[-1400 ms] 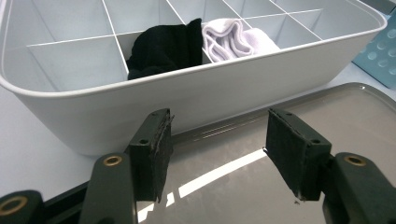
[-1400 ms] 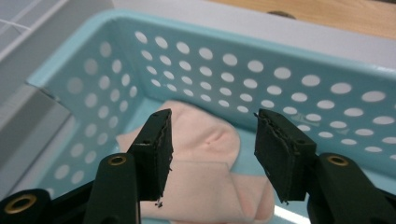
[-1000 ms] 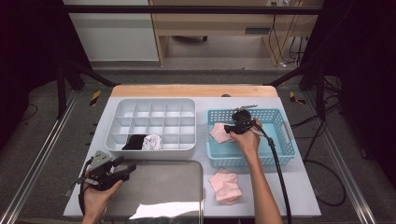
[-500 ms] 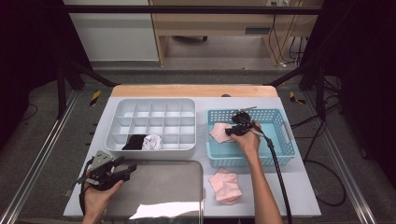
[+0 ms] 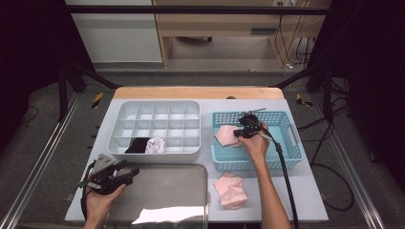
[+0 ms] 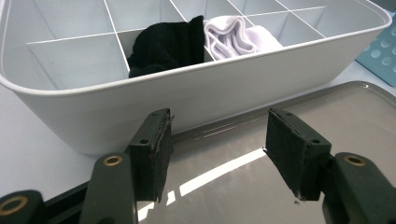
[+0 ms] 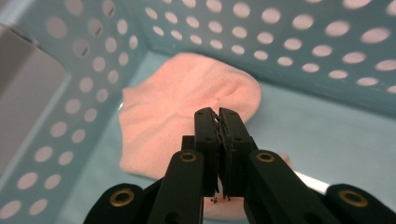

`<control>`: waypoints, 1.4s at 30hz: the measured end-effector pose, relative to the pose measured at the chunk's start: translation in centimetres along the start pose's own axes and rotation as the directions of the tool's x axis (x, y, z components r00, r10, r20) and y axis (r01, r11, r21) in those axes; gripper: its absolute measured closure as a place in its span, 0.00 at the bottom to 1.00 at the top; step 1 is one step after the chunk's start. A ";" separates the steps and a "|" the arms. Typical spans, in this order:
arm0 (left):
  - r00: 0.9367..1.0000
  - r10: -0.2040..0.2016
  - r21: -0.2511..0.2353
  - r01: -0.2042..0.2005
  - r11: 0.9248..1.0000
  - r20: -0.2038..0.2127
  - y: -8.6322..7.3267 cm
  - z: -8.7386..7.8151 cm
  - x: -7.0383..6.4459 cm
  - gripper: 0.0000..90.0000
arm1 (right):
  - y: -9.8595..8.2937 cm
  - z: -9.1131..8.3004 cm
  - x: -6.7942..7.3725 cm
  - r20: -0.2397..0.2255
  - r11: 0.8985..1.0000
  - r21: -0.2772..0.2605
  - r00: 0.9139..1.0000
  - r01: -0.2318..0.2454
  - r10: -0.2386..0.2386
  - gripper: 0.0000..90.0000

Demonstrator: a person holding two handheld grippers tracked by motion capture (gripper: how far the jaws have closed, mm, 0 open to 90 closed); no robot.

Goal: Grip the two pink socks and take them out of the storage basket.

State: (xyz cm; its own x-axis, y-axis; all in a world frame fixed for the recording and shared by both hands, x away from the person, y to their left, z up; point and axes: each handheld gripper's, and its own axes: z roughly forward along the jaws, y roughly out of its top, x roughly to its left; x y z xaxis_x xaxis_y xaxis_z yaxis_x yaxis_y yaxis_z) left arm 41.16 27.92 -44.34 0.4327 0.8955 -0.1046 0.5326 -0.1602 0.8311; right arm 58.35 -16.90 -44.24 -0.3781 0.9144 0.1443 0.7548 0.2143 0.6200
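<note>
A pink sock (image 5: pixel 225 135) (image 7: pixel 187 102) lies in the blue perforated basket (image 5: pixel 286 143) (image 7: pixel 303 56). My right gripper (image 5: pixel 237 133) (image 7: pixel 219 114) hovers just over that sock with its jaws pressed shut and no fabric seen between the pads. A second pink sock (image 5: pixel 230 190) lies on the table in front of the basket. My left gripper (image 5: pixel 129 172) (image 6: pixel 217 149) stands open and empty over the near left corner of the metal tray (image 5: pixel 162 191) (image 6: pixel 233 154). It faces the white divided box (image 5: pixel 157 119) (image 6: pixel 210 88).
In the box's front row a black sock (image 5: pixel 138 145) (image 6: pixel 163 44) and a white sock (image 5: pixel 155 145) (image 6: pixel 238 37) fill neighbouring compartments. The right gripper's cable trails back along the forearm. Dark frame legs stand at both sides of the table.
The right gripper has sunk slightly toward the pink sock in the basket. The left gripper has stayed where it was.
</note>
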 end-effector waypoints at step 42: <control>1.000 0.004 0.012 -0.004 1.000 -0.001 -0.1 0.1 -0.2 0.44 | -1.7 -16.2 3.8 -0.068 0.901 -0.414 0.983 0.128 -0.170 0.97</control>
State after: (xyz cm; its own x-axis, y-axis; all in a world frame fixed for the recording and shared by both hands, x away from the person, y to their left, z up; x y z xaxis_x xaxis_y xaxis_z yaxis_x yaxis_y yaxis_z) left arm 41.11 27.74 -44.52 0.4335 0.8955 -0.1008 0.5395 -0.1683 0.8250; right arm 46.89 -19.35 -32.25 -0.5366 0.8392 0.0884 0.4103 0.1679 0.8964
